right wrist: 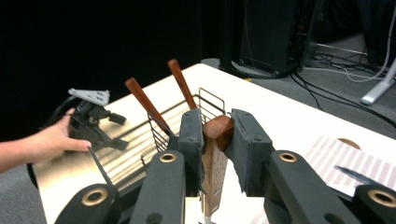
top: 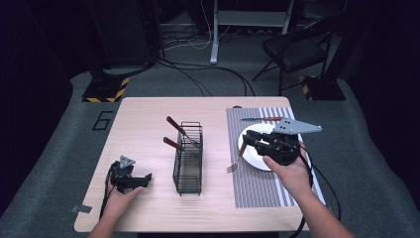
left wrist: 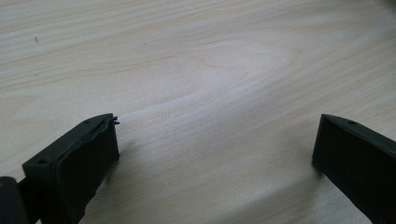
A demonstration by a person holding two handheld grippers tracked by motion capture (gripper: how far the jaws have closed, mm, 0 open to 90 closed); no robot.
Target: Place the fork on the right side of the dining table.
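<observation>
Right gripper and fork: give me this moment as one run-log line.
right gripper: shut on fork handle, over plate | left gripper: open on table | wire caddy: two wooden-handled utensils inside

Both arms were bare, without sleeves; each black claw [top: 247, 140] carried a grey three-cornered plate and trailing cable.
</observation>
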